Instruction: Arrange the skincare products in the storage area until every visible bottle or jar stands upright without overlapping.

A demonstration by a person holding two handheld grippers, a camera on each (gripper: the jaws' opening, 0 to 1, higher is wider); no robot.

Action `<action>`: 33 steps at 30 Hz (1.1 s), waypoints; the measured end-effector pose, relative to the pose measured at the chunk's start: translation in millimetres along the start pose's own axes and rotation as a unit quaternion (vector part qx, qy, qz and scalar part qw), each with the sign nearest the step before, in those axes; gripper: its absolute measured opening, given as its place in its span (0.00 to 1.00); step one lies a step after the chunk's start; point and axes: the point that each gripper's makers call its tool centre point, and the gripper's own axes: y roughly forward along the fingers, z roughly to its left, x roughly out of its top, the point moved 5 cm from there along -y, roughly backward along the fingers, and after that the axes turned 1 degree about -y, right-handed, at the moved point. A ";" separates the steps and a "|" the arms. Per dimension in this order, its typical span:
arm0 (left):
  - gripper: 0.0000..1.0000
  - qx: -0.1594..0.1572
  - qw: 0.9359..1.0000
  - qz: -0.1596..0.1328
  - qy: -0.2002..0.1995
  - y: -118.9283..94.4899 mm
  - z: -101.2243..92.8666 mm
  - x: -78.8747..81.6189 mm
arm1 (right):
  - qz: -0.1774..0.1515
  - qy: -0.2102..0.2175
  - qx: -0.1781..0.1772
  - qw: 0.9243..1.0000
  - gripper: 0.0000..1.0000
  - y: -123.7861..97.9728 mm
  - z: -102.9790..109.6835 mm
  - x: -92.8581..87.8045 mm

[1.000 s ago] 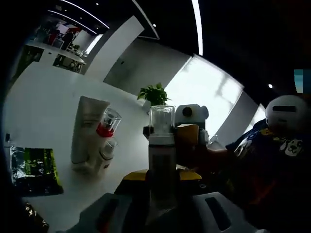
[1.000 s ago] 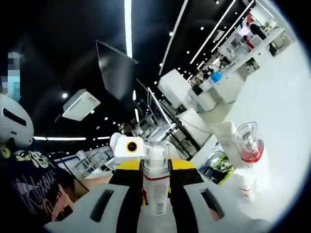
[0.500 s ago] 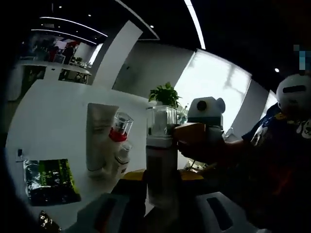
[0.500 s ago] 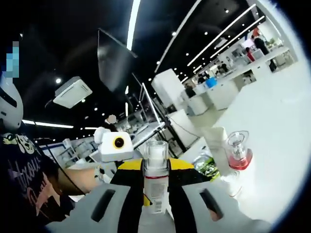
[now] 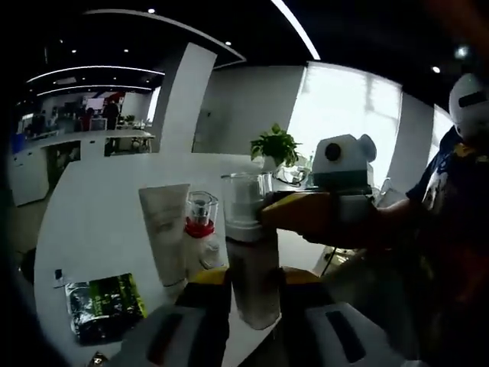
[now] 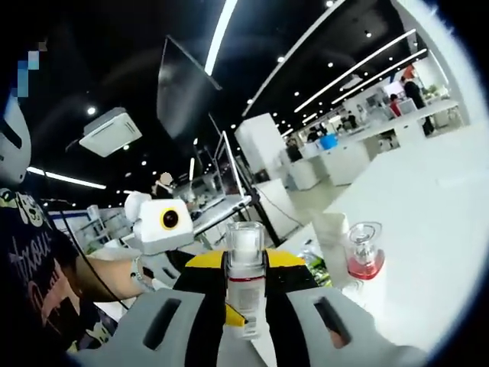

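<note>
1. In the left gripper view, the left gripper (image 5: 254, 336) is clamped on a tall frosted bottle with a clear square cap (image 5: 250, 256), upright between its jaws. The right gripper view has the right gripper (image 6: 246, 329) closed on a small clear-capped bottle with a white label and red band (image 6: 245, 287), also upright.
2. The left gripper view catches the right gripper from the right: its yellow-orange body (image 5: 309, 215) comes in level with the frosted bottle's cap and looks to be touching it, though the small bottle itself I cannot make out there.
3. The right gripper view shows the left gripper (image 6: 164, 252) coming in from the left, beside the small bottle.
4. Left of the left gripper's jaws stand a white squeeze tube (image 5: 167, 232) and, just beside it, a clear bottle with a red collar (image 5: 202, 222), both upright on the white table (image 5: 99, 229).
5. The same pair sits right of the right gripper's jaws: tube (image 6: 332, 241) and red-collared bottle (image 6: 364, 260), the tube partly behind the bottle.
6. A flat dark green packet (image 5: 103, 306) lies low and left of the left gripper, well apart from the standing pair; the right gripper view gives only a sliver of it (image 6: 313, 264).
7. Bare tabletop stretches left and beyond the tube; its far edge curves past a green potted plant (image 5: 275, 145).
8. Both held bottles' bases are hidden between the jaws; a smaller item behind the red-collared bottle is too blurred to name.
</note>
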 end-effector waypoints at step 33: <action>0.27 0.057 0.994 -0.044 -0.080 -10.6 27.7 5.0 | 0.100 -0.146 -0.132 0.975 0.19 -1.7 -31.0 -20.4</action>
